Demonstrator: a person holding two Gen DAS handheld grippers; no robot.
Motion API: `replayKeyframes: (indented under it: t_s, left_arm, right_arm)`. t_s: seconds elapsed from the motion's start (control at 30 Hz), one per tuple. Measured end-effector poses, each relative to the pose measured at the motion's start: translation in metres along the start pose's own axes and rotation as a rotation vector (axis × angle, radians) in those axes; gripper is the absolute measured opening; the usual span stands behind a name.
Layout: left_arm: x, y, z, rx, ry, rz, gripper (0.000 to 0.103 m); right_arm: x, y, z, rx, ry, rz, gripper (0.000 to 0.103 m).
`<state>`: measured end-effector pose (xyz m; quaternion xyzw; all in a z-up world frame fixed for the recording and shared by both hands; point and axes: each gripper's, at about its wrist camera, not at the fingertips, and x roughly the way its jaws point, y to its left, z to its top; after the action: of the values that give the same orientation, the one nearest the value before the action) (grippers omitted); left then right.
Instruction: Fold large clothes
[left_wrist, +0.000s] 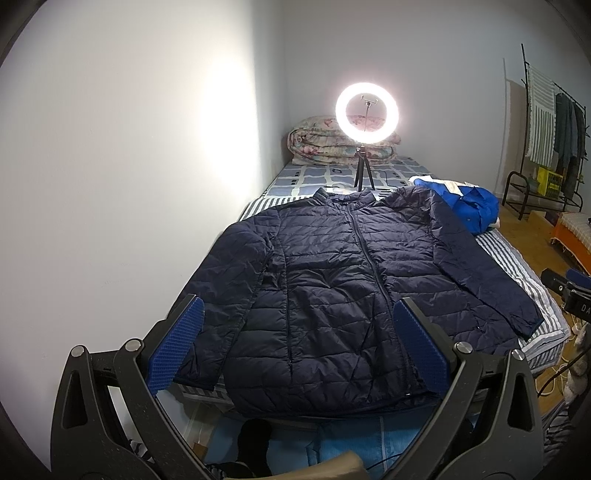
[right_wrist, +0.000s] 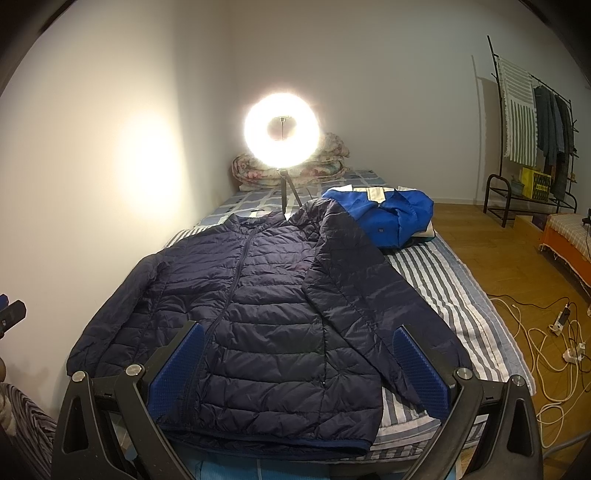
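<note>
The left gripper (left_wrist: 295, 339) hangs over the foot of the bed, jaws spread wide with nothing between them; the right gripper (right_wrist: 299, 365) does the same, equally wide and empty. Just beyond both lies the navy puffer jacket (left_wrist: 332, 280), flat and face up on the striped bedsheet (right_wrist: 450, 295), zipper closed, hem at the near edge of the bed, collar away at 12 o'clock. One sleeve runs along the wall side at 9 o'clock; the other angles out toward the open side at 3 o'clock.

Past the collar a lit ring light (left_wrist: 366, 113) stands on a small tripod (left_wrist: 364, 170) on the checked bedding (left_wrist: 317, 177). At 1 o'clock from the jacket sits a crumpled blue garment (right_wrist: 391, 210), touching the shoulder of the jacket. Farthest back a folded floral quilt (left_wrist: 321, 144) rests against the corner.

A bare wall (left_wrist: 129, 147) closes the bed's 9 o'clock side. The 3 o'clock side opens onto wooden floor (right_wrist: 491, 258).

Only the right wrist view shows the white cables and power strip (right_wrist: 561, 321) on that floor. Both show the clothes rack (right_wrist: 535, 140) at 2 o'clock. The left wrist view catches the other gripper at its right edge and dark clutter below the bed's foot.
</note>
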<state>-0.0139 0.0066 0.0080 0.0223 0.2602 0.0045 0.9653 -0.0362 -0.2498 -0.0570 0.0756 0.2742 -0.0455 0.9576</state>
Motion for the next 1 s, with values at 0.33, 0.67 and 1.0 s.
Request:
replayKeyframes:
  t_s: [0.33,0.67,1.0]
  left_arm:
    - [0.014,0.012,-0.004,-0.008,0.019,0.004,0.103]
    - [0.037,0.033,-0.007,-0.006,0.026,0.065,0.103]
    - [0.05,0.076,-0.033,-0.025,0.044,0.148,0.103]
  right_arm:
    - [0.006,0.001,-0.001,-0.003,0.005,-0.014,0.103]
    - [0.026,0.016,0.009,-0.018,0.028,-0.03,0.103]
    - [0.058,0.08,0.047,-0.128,0.011,0.11,0.103]
